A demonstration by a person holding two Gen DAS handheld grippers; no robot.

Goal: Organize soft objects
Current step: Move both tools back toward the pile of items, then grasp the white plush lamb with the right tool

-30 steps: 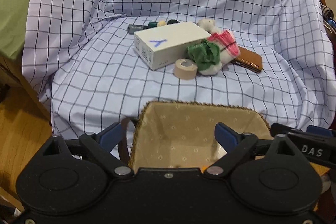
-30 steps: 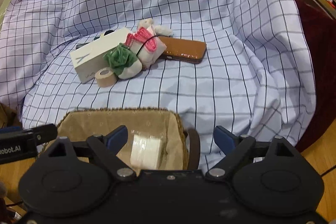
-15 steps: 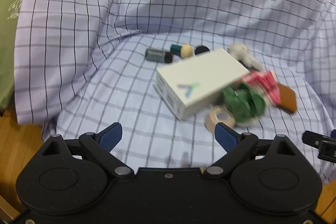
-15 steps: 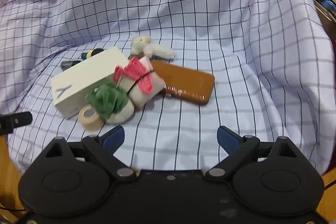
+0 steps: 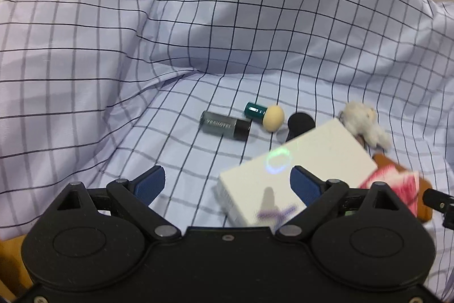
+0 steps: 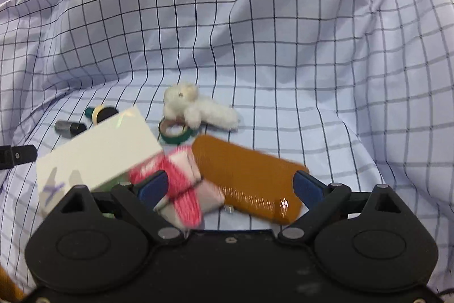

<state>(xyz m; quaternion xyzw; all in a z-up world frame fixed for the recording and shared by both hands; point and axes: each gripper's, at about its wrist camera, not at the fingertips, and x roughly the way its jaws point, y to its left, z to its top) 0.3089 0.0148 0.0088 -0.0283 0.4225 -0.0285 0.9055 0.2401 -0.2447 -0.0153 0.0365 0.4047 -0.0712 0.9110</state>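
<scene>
A small white plush toy (image 6: pixel 195 107) lies on the checked cloth (image 6: pixel 283 47); it also shows in the left wrist view (image 5: pixel 363 121). A pink-and-white folded cloth bundle (image 6: pixel 184 189) lies between the jaws of my right gripper (image 6: pixel 229 189), which is open and empty, close above it. A brown case (image 6: pixel 249 178) lies beside the bundle. My left gripper (image 5: pixel 227 186) is open and empty over the corner of a white box (image 5: pixel 298 172).
A grey battery (image 5: pixel 224 128), a green-handled sponge applicator (image 5: pixel 265 114) and a black round piece (image 5: pixel 300 122) lie behind the box. A green tape ring (image 6: pixel 176 132) sits by the plush. The cloth rises in folds behind and at both sides.
Both grippers have moved forward from over the wicker basket toward the pile. The basket has dropped out of view and the objects now appear much closer.
</scene>
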